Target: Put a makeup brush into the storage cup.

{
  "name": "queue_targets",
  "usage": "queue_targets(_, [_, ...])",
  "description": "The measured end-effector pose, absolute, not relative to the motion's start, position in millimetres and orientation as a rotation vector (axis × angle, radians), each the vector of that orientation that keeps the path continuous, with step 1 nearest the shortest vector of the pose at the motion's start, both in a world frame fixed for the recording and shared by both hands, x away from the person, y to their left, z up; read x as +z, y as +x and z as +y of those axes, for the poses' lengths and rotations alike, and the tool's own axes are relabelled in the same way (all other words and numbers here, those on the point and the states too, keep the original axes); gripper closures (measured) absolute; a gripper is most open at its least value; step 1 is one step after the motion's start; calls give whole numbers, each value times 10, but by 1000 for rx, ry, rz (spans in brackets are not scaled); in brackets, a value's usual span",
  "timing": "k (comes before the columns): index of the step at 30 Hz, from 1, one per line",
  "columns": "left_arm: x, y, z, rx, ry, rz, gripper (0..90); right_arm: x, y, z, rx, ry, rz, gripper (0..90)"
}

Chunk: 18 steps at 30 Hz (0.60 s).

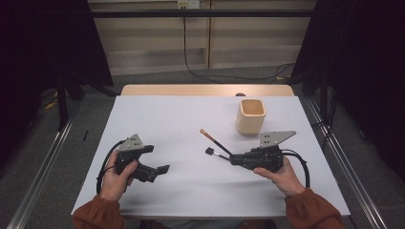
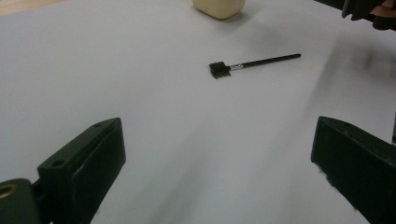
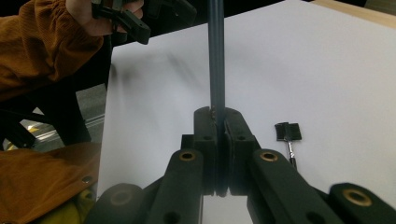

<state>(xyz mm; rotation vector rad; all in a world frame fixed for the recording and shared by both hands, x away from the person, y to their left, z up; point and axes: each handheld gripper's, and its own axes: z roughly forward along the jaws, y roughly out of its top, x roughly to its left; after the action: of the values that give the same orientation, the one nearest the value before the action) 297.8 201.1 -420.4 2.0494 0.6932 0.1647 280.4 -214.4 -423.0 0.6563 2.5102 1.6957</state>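
Observation:
My right gripper (image 1: 232,159) (image 3: 217,116) is shut on the black handle of a thin brush (image 1: 215,140) (image 3: 216,60) with a tan tip, which slants up to the far left above the white table (image 1: 191,191). A small flat-headed black brush (image 1: 210,151) (image 2: 252,63) (image 3: 288,132) lies on the table just beside the right gripper's jaws. A cream square cup (image 1: 250,116) (image 2: 218,7) stands upright behind the right gripper. My left gripper (image 1: 156,159) (image 2: 218,140) rests low at the front left, open, with nothing between its jaws.
The table's front edge is close to both forearms in orange sleeves (image 1: 95,214). A strip of wooden tabletop (image 1: 205,89) shows behind the white sheet. The floor, metal rails and a dark frame surround the table.

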Motion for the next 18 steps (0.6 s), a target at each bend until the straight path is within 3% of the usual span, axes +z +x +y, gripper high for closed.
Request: queue_targets(18, [-4171,2895,1972,216,1967,653,27,-4217,2800,-2160,1730,663,2452,856])
